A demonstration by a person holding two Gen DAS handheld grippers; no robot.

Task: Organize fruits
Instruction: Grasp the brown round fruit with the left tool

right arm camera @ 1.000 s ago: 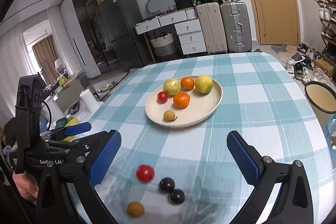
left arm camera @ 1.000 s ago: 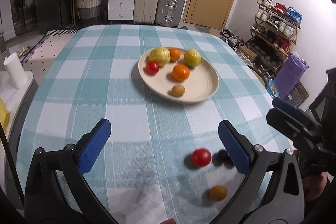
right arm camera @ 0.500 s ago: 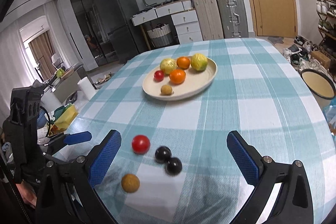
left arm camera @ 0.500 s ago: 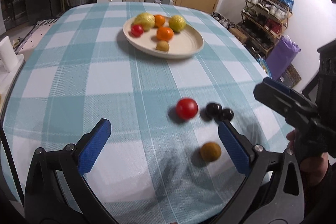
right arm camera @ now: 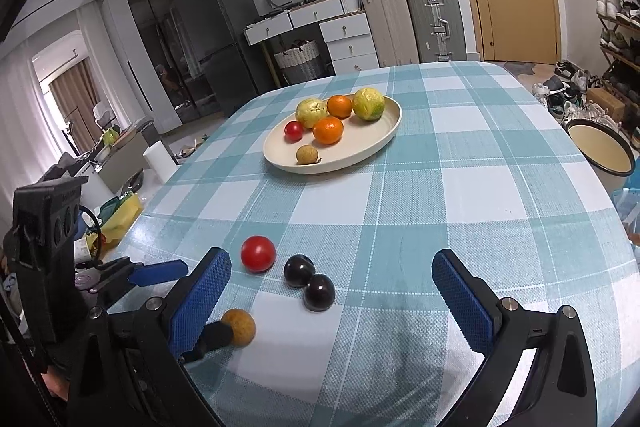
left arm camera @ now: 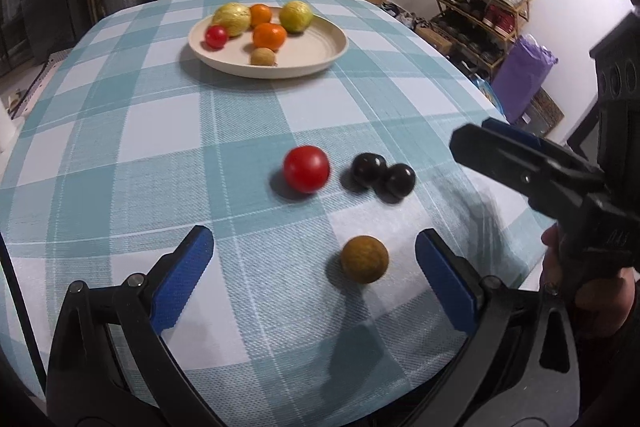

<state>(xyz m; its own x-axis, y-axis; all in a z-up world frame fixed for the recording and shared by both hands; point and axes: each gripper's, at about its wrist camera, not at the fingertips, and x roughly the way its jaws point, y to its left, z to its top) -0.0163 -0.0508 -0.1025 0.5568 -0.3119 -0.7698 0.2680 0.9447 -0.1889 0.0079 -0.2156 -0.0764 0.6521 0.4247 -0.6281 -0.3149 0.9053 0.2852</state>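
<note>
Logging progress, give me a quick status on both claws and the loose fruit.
Left claw open, brown fruit between fingers. Right claw open, empty. Red tomato, two dark plums loose. Path to plate unobstructed.

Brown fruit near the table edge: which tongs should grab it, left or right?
Left, probably. The brown fruit already sits between the open left tongs. The right tongs, also open, frame the two dark fruits instead.

From my right wrist view, the blue-padded left gripper finger [right arm camera: 199, 301] hides the small brown round fruit's [right arm camera: 240, 327] nine-o'clock side.
</note>
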